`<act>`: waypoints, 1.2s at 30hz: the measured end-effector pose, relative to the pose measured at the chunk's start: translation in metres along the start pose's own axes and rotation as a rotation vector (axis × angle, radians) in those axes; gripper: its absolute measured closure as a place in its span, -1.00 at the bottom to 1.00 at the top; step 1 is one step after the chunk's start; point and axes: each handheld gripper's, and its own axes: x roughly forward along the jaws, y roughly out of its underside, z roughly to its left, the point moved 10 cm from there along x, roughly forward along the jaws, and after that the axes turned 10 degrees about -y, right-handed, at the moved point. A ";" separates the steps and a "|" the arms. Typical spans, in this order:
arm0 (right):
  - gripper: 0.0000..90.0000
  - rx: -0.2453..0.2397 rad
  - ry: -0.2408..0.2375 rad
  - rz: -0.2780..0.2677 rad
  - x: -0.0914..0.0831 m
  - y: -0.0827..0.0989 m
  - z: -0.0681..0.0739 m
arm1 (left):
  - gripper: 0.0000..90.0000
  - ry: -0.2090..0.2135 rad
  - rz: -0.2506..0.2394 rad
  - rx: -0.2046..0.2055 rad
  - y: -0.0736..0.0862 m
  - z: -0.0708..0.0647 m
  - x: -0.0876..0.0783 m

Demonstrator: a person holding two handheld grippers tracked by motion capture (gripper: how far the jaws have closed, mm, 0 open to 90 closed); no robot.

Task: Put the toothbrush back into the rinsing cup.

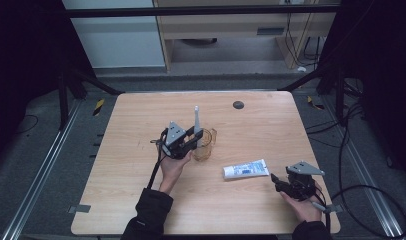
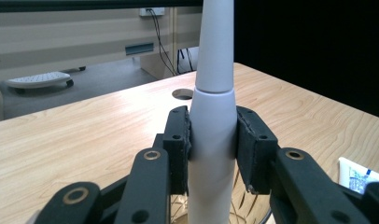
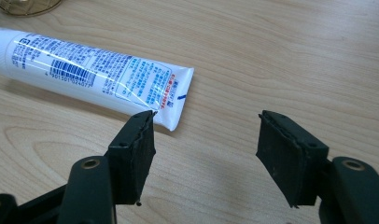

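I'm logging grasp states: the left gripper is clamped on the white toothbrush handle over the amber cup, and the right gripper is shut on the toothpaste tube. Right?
Not quite. The right gripper is open, its jaws apart just short of the toothpaste tube, as the right gripper view shows. The rest holds.

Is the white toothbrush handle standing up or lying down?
Standing up. The left hand-held gripper is shut on the white toothbrush handle, which rises straight above the amber cup.

A dark round spot, perhaps a grommet, lies near the wooden table's far edge.
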 end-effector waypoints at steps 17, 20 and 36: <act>-0.19 -0.001 -0.002 0.002 0.001 0.000 0.001 | 0.42 0.018 0.017 -0.002 0.008 -0.003 -0.005; -0.19 -0.002 0.000 0.005 0.001 0.000 0.001 | 0.36 0.020 0.018 -0.010 0.007 -0.003 -0.005; -0.20 -0.006 -0.005 0.005 0.002 -0.001 0.003 | -0.11 -0.010 0.070 0.020 0.009 0.000 -0.026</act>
